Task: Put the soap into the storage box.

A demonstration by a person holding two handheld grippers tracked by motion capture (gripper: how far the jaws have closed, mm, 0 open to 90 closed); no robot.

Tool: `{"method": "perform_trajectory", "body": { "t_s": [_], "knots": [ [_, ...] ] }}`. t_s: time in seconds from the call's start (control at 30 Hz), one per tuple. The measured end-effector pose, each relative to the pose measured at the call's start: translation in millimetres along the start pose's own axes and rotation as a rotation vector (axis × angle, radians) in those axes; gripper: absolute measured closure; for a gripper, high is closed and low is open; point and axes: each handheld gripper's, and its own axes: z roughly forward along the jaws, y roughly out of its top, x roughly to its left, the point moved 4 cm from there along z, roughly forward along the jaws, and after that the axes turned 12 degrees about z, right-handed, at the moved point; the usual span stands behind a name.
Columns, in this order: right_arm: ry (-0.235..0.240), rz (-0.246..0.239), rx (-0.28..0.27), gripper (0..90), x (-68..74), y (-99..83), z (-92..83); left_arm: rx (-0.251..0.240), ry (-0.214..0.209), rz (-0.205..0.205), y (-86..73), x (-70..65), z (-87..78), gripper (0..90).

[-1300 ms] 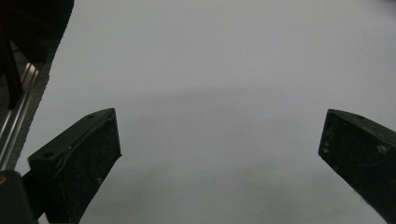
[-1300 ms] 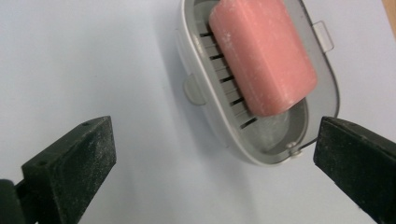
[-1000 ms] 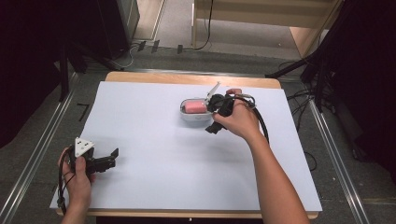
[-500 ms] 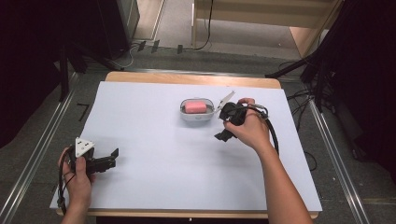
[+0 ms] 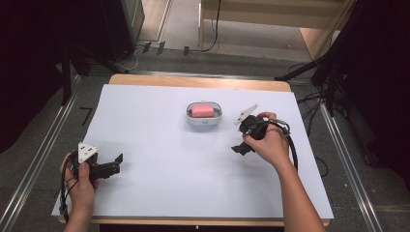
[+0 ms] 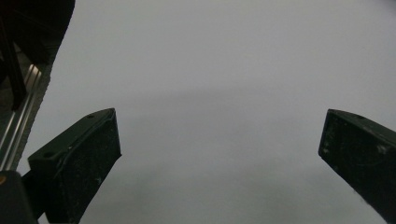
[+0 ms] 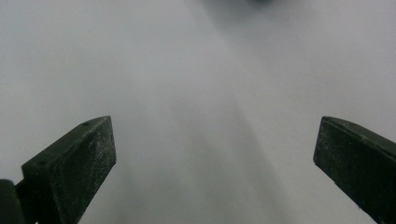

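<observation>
A pink block [image 5: 202, 110] lies inside a small white oval dish [image 5: 204, 120] on the white table sheet [image 5: 159, 145], a little behind the middle. My right gripper [image 5: 240, 148] is held to the right of the dish and nearer to me, apart from it, jaws pointing down and left. In the right gripper view its jaws stand wide apart over bare sheet, right gripper [image 7: 215, 163] open and empty. My left gripper [image 5: 117, 163] rests low at the front left, pointing right. In the left gripper view the left gripper [image 6: 219, 158] is open with nothing between the fingers.
The sheet covers a wooden table [image 5: 193, 80] whose far edge shows behind the dish. Metal rails [image 5: 43, 150] run along the floor on both sides. Cables [image 5: 292, 145] trail from the right gripper past the wrist. A dark strip and rail [image 6: 18, 93] show at the left gripper view's left.
My right gripper has drawn back from the dish, moving right and toward me, leaving the pink block in the dish. The left gripper has stayed put.
</observation>
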Motion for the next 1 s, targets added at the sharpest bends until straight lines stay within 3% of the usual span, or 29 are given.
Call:
{"method": "perform_trajectory", "body": {
  "t_s": [0.6,1.0],
  "knots": [
    [0.0,0.098,-0.055,0.0,-7.9,-54.5,-8.8,0.001,0.003,0.005,0.1,-0.7,0.0,0.0],
    [-0.02,0.144,-0.128,0.0,-15.0,-89.3,-19.9,0.005,0.007,0.011,0.0,-1.0,-0.3,0.0]
  ]
}}
